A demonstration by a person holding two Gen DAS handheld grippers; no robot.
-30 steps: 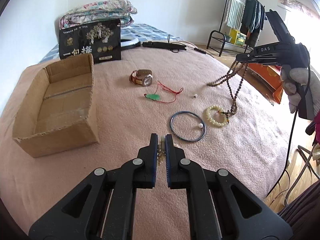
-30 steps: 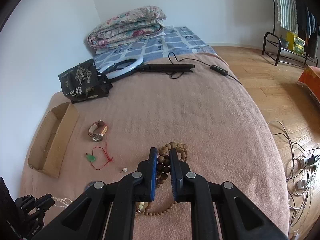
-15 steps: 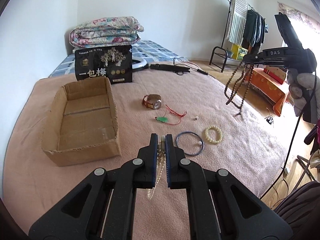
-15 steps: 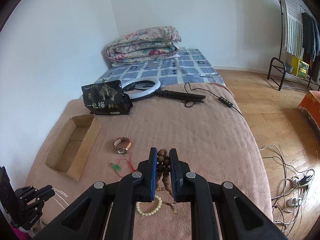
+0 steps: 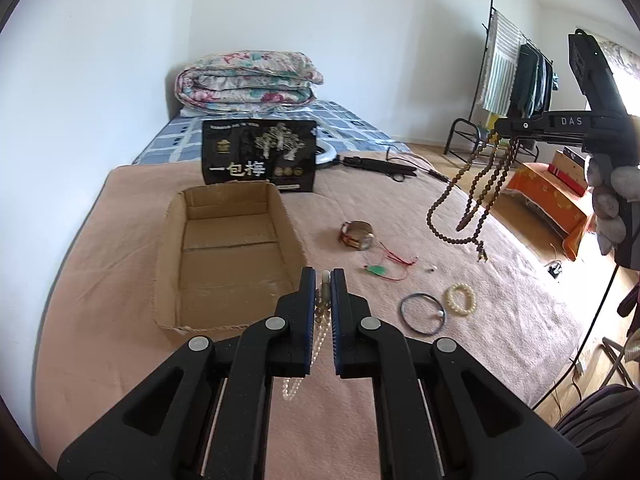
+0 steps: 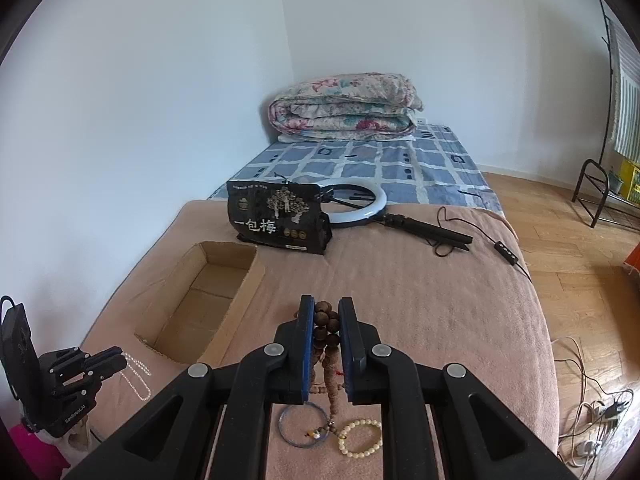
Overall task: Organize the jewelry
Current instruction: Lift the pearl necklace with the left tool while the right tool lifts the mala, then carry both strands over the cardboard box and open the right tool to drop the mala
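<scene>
The brown bead necklace (image 6: 326, 334) hangs pinched in the right gripper (image 6: 324, 322) jaws above the bed (image 6: 420, 300); the pearl strand (image 5: 320, 320) is likewise clamped in the left gripper (image 5: 322, 292). Either dangling loop could swing, snag the cardboard box (image 5: 228, 240) rim, or slip free and miss it.

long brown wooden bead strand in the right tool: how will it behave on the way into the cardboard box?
Likely floppy: the long brown wooden bead strand hangs in slack loops from the right tool. It will probably swing, since its tasselled end dangles free. It may snag the open cardboard box rim when lowered.
</scene>
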